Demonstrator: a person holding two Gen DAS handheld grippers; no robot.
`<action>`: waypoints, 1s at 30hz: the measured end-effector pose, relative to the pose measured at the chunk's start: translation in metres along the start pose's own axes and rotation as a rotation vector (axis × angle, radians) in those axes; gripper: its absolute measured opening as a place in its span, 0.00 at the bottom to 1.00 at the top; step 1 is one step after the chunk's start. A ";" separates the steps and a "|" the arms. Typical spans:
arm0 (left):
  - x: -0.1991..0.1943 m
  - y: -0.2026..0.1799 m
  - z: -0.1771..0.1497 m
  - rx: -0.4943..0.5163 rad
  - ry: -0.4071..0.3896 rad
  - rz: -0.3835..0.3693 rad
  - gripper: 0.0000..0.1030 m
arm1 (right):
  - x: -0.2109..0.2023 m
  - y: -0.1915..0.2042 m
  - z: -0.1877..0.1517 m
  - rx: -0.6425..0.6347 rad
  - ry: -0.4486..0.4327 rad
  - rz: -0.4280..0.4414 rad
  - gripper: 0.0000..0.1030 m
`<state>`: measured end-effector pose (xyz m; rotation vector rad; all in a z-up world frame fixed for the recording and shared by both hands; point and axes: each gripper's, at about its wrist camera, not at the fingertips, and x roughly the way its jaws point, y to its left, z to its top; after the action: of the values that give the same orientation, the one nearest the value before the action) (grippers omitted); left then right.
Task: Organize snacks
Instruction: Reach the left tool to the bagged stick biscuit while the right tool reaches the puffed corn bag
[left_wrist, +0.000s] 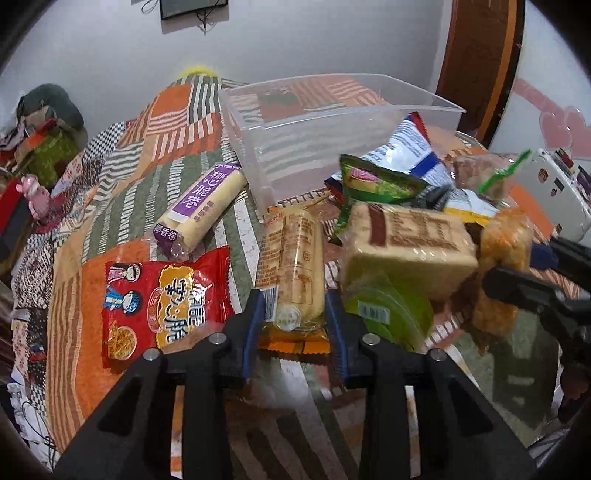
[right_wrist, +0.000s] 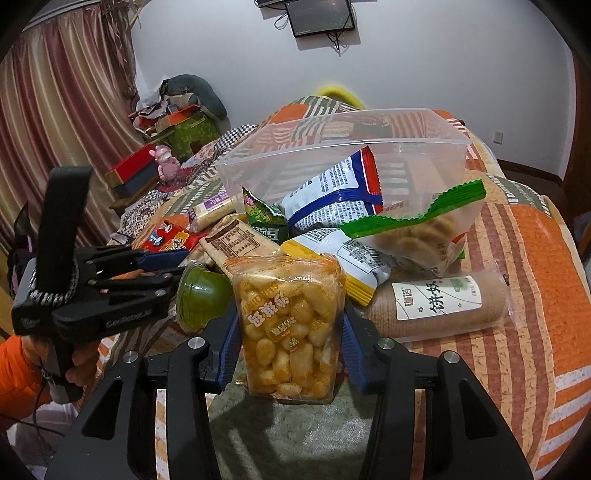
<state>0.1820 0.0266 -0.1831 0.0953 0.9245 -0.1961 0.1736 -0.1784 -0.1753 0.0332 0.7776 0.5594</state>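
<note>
Clear-wrapped puffed-snack pack (right_wrist: 291, 332) stands clamped between the right gripper (right_wrist: 288, 354) pads, presumably for transfer to the empty plastic bin (right_wrist: 332, 155) beyond, while the left gripper (left_wrist: 295, 325), nearly shut, pinches an orange-wrapped roll (left_wrist: 295, 266).

a white wall (right_wrist: 424, 66) with a dark screen (right_wrist: 319, 16) on it, striped curtains (right_wrist: 62, 107) at the side, and a patchwork bed cover (left_wrist: 122, 177).
</note>
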 end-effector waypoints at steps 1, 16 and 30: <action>-0.003 -0.001 -0.002 0.008 0.002 0.001 0.29 | -0.001 -0.001 0.000 0.000 -0.001 0.001 0.43; -0.037 0.000 -0.034 -0.028 0.050 -0.014 0.31 | 0.000 -0.003 -0.002 0.019 0.023 -0.007 0.43; -0.013 0.007 -0.020 -0.074 0.065 -0.006 0.47 | 0.001 0.002 -0.007 0.001 0.040 -0.035 0.48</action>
<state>0.1606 0.0385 -0.1847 0.0310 0.9959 -0.1650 0.1685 -0.1776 -0.1810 0.0097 0.8158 0.5280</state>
